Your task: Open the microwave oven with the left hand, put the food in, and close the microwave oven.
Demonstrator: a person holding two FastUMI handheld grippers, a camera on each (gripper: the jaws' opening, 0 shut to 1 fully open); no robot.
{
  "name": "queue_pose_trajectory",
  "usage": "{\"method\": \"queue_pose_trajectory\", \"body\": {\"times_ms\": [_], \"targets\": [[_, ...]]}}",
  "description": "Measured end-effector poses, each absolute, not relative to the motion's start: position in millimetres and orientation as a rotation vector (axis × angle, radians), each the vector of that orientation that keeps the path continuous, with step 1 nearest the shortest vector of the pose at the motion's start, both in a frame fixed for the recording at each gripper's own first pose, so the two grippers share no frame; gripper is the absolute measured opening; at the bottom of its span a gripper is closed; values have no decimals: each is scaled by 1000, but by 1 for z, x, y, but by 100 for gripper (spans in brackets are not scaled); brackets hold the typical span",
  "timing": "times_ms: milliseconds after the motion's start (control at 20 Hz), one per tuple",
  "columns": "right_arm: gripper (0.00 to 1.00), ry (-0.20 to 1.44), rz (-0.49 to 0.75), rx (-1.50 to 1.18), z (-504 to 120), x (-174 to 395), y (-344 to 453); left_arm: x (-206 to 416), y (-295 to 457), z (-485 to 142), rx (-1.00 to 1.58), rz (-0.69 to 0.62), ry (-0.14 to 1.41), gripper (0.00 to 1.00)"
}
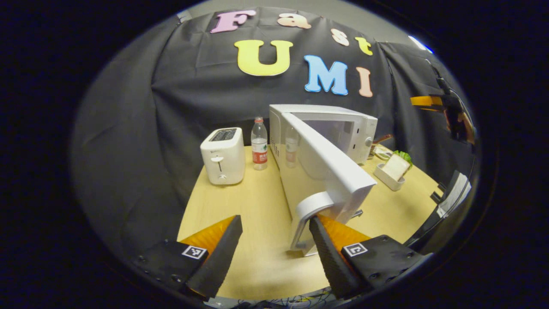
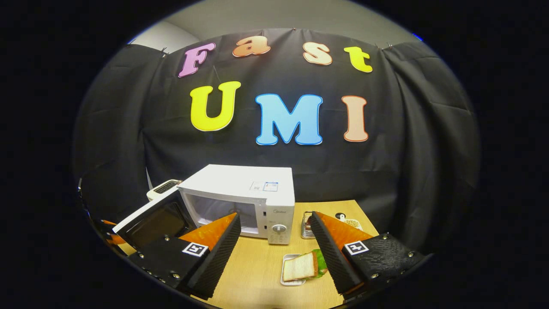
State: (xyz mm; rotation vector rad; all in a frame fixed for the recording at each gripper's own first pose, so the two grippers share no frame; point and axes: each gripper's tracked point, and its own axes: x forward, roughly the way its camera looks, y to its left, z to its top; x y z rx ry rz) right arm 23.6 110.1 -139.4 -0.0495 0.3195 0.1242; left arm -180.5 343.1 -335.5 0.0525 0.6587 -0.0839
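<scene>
Our left gripper (image 1: 274,240) is spread open, one finger beside the handle (image 1: 311,206) of the microwave door (image 1: 330,167), which already stands wide open. Our right gripper (image 2: 274,249) is also open and empty, above the sandwich (image 2: 302,265) in its tray (image 2: 286,281) on the table (image 2: 257,266); loading and closing remain

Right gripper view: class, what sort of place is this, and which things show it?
Probably a mock kitchen counter staged in a booth: a microwave with its door open, a sandwich on a small tray, and a toaster stand on a wooden table before a black cloth wall.
</scene>
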Motion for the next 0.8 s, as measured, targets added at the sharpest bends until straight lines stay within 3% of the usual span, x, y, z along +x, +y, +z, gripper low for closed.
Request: {"method": "queue_pose_trajectory", "body": {"times_ms": [250, 500, 800], "targets": [[100, 403, 137, 5, -174, 39, 67, -182, 322, -225, -3, 88, 447, 99], [99, 581, 151, 90, -234, 50, 23, -139, 263, -122, 42, 169, 251, 96], [100, 794, 169, 244, -321, 47, -15, -79, 139, -62, 10, 65, 132, 95]]}}
